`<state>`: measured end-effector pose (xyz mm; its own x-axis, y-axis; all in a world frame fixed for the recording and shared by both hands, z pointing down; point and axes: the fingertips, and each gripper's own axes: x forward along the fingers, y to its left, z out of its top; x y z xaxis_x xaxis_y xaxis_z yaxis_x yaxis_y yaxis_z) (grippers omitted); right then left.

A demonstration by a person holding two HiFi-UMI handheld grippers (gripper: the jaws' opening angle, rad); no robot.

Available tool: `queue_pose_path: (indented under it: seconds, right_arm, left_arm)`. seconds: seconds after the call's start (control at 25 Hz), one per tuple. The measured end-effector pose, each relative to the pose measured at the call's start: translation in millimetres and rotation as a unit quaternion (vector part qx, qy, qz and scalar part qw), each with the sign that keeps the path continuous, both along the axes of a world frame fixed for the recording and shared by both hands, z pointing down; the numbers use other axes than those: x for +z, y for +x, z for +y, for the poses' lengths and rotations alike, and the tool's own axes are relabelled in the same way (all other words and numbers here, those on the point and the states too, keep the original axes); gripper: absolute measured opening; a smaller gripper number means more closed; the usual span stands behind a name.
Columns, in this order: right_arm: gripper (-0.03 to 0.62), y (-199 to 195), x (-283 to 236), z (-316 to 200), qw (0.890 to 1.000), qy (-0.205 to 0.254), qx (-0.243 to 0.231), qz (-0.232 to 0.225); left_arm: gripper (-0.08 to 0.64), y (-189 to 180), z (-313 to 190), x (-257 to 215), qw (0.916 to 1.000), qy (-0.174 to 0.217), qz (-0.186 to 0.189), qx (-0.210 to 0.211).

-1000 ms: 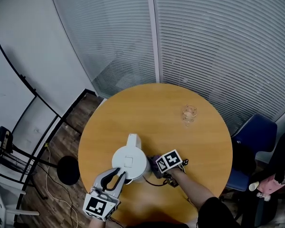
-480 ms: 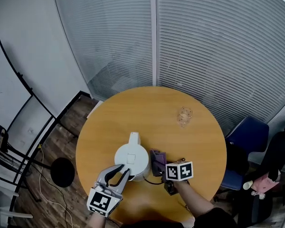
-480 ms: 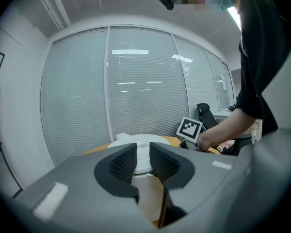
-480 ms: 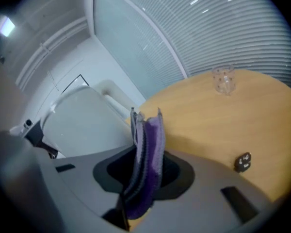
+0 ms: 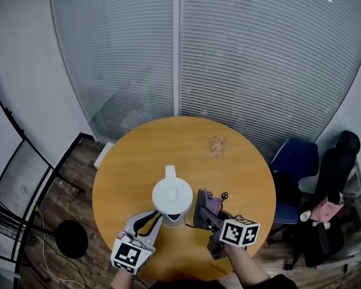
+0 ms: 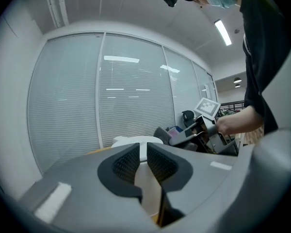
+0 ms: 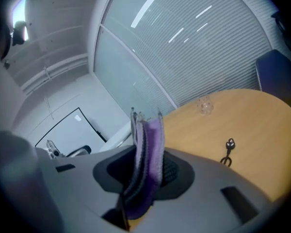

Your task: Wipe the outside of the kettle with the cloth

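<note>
A white kettle [image 5: 172, 198] stands on the round wooden table [image 5: 132, 161], its spout pointing away from me. My left gripper [image 5: 155, 219] reaches in from the near left and is shut on the kettle's handle; in the left gripper view the pale handle [image 6: 149, 183] sits between the dark pads, and the kettle lid [image 6: 136, 141] shows beyond them. My right gripper [image 5: 206, 212] is shut on a purple cloth [image 5: 207, 204] that hangs right beside the kettle's right side; whether they touch I cannot tell. In the right gripper view the cloth [image 7: 146, 164] stands up between the jaws.
A clear glass [image 5: 217, 145] stands at the far right of the table, seen too in the right gripper view [image 7: 204, 105]. A small black plug [image 5: 224, 195] lies right of the cloth. A blue chair [image 5: 292, 161] and a black chair [image 5: 337, 161] stand at the right. Blinds close off the far side.
My right gripper's body has drawn back toward me and to the right, with the cloth still by the kettle's right side. The head view has shifted. The left gripper keeps its hold.
</note>
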<state>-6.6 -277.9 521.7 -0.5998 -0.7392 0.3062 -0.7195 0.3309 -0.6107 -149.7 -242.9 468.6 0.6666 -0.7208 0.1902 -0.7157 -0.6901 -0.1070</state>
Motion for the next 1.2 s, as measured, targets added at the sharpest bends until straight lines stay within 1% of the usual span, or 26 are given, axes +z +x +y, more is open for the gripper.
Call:
queue_pose_path:
  seconds: [0.08,0.2,0.32,0.44,0.64,0.8,0.96,1.2]
  right_arm:
    - [0.100,-2,-11,14,0.999,0.013,0.030,-0.011]
    - [0.100,-7,-25,37,0.997,0.032,0.070,-0.015]
    - [0.100,-15,-34,59,0.994,0.046,0.095,-0.010]
    - [0.100,-19,-40,78,0.992,0.057,0.109,0.003]
    - [0.100,-23,-45,103,0.991,0.066,0.115,0.012]
    - [0.100,-25,-53,126,0.991,0.075,0.108,0.017]
    - [0.100,-27,-57,154,0.992,0.083,0.095,0.025]
    - [0.100,-21,-51,208,0.993,0.075,0.083,0.028]
  left_arm:
    - [0.043,-8,3,1,0.9998,-0.004,0.008,0.017]
    - [0.026,-17,11,4,0.9988,-0.006,0.014,0.048]
    - [0.011,-28,19,7,0.9980,-0.013,0.018,0.058]
    - [0.011,-33,27,11,0.9978,-0.017,0.024,0.059]
    - [0.011,-42,44,13,0.9985,-0.019,0.036,0.036]
    - [0.011,-46,65,15,0.9985,-0.026,0.043,0.022]
    - [0.011,-41,96,21,0.9979,-0.038,0.048,0.018]
    - [0.011,-32,154,25,0.9976,-0.049,0.049,0.010]
